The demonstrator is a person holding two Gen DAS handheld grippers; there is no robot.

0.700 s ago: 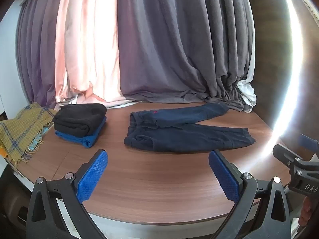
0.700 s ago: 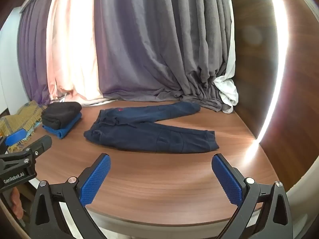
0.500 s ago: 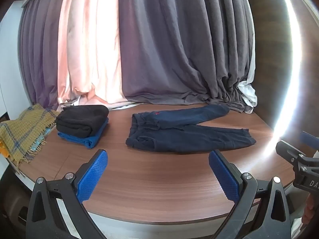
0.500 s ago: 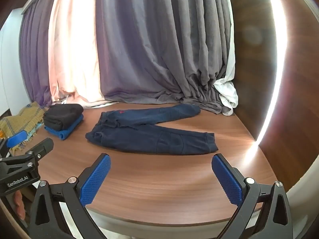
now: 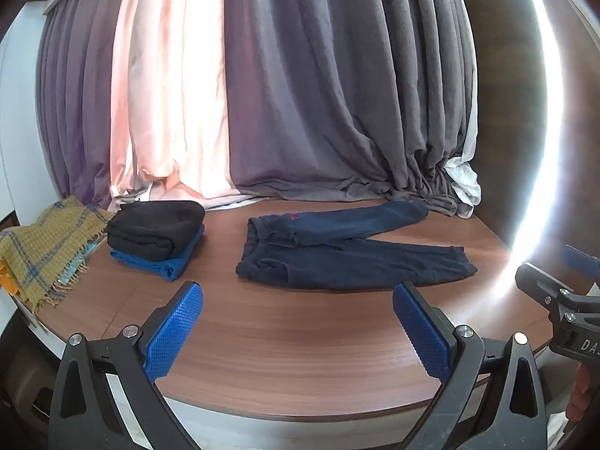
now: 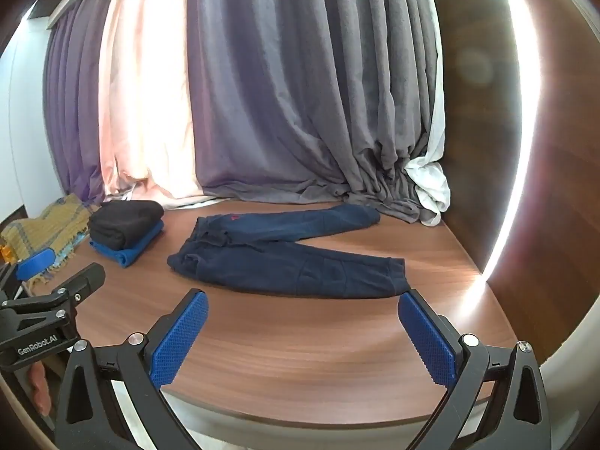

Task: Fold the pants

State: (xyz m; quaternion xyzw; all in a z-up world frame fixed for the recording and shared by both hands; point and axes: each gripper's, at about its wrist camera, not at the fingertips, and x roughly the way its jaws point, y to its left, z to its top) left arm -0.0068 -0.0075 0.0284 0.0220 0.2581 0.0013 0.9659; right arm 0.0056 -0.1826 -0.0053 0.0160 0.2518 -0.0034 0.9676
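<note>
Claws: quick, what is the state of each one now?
Left claw: open, holding nothing.
Right claw: open, holding nothing.

Lighting, as I see it: backlit curtain (image 5: 168,112) ahead-left of tongs; glare arc right; fisheye-bent edges; focus sharp.

Looked like a home room, bedroom or living area. Floor-length grey and pink curtains (image 5: 300,93) filled the upper frame behind a round wood-grain table (image 5: 300,337); folded clothes (image 5: 157,236) and a fringed plaid blanket (image 5: 41,247) sat at left.
</note>
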